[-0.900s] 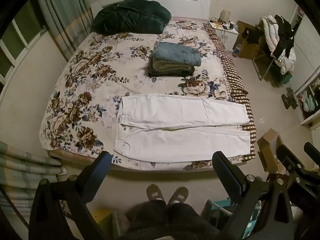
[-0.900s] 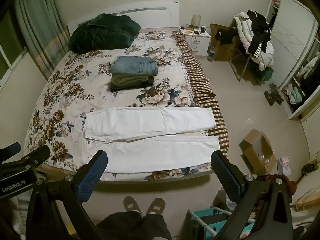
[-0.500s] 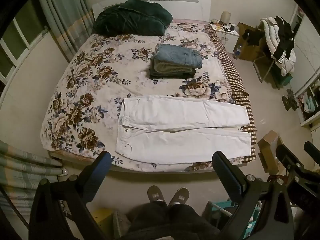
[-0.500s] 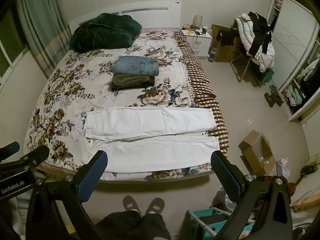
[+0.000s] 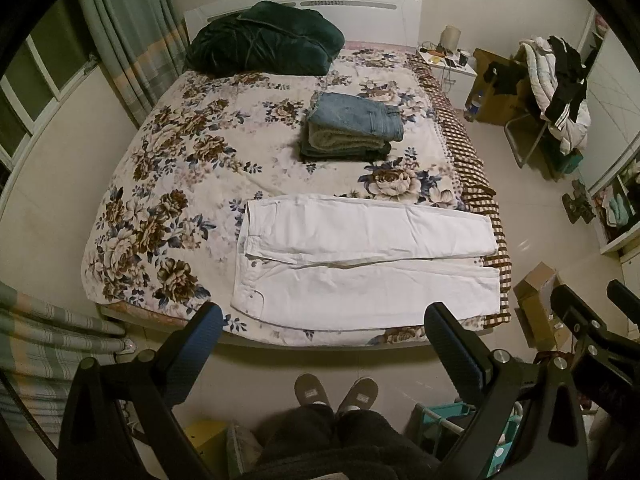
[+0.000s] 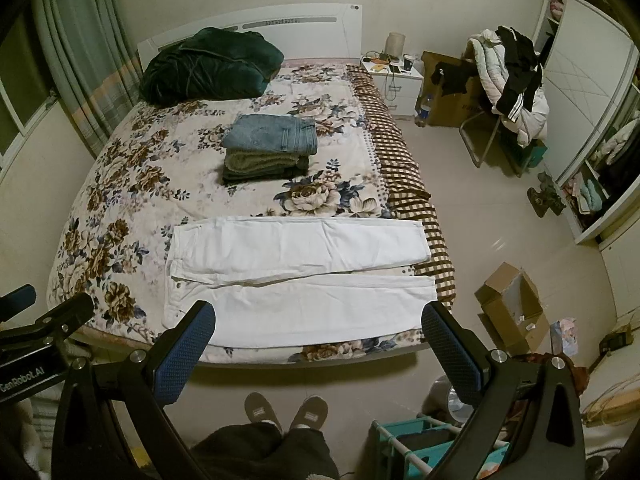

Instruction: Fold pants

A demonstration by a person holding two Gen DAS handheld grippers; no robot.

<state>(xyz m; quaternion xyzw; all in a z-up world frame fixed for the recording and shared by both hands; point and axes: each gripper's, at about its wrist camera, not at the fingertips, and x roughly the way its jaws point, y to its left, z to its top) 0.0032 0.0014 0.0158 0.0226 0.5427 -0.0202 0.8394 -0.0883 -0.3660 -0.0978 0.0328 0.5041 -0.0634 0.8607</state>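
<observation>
lying flat on the bed (image 5: 132,184), white pants (image 5: 360,264); both hand-held grippers gape apart, empty.

White pants (image 5: 360,264) lie flat, unfolded, legs apart, along the bed's near edge.

We see dim, yellowish indoor light, sharp focus, soft shadows, strong fisheye bending and dark vignetted corners.

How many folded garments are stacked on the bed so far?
3 that I can make out in the stack mid-bed: blue jeans on top, an olive piece under them, a dark one at the bottom. More layers may be hidden.
</observation>
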